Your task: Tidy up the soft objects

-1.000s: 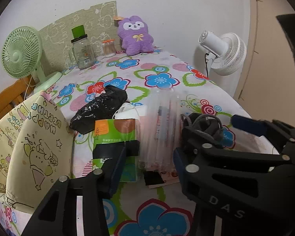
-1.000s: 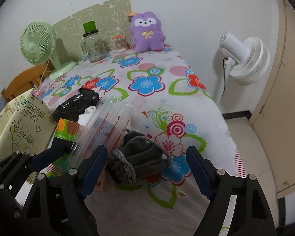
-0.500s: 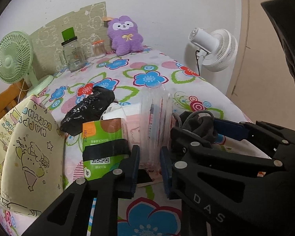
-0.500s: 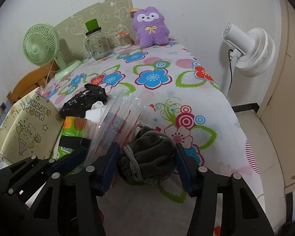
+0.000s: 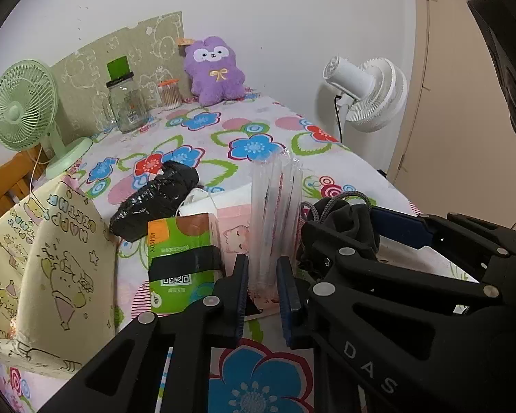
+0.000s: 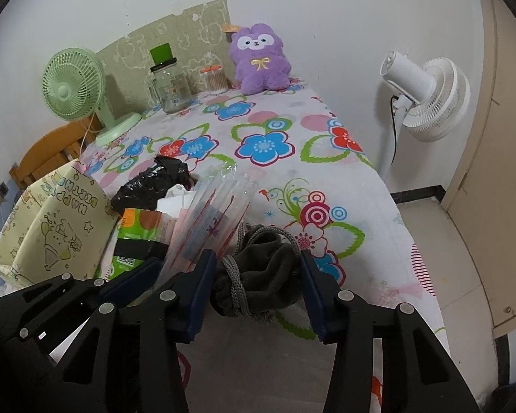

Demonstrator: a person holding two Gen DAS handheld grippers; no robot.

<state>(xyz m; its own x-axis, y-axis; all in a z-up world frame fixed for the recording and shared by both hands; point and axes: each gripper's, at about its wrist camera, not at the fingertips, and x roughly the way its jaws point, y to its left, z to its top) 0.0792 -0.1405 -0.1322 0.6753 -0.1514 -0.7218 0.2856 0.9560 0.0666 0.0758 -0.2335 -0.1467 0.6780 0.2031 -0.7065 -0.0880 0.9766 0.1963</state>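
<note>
- While both grippers hang over the near edge of the flowered surface (image 5: 258, 127), we list the lot from left to right.
- Yellow printed fabric bag (image 5: 48, 261): at the far left, standing with its mouth upward. We judge it a likely place for the soft things, though nothing shows that for sure.
- Black plastic bundle (image 5: 158, 199): crumpled, lying behind the green packet (image 5: 179, 258), which lies flat with its long side running away from us.
- Left gripper (image 5: 262, 275): its fingers have just been closing and now clamp the near end of the clear plastic sleeve stack (image 5: 275, 213).
- Clear plastic sleeve stack: it stands on edge just right of the green packet, over a pink printed sheet (image 5: 234, 230). Its long axis runs away from us and tips upward, the free end pointing toward the far side of the surface.
- Right gripper (image 6: 256, 289): its fingers have just been closing and sit against both flanks of the dark drawstring pouch (image 6: 258, 275). We judge this a grip.
- Dark drawstring pouch: a slumped lump just right of the sleeves, cord to the near left, with no clear long axis.
- Handling note: we would lift both straight up and slowly, keeping the thin sleeves pinched low so they do not fan out or slip, and we would watch that the cord does not snag the stack.
</note>
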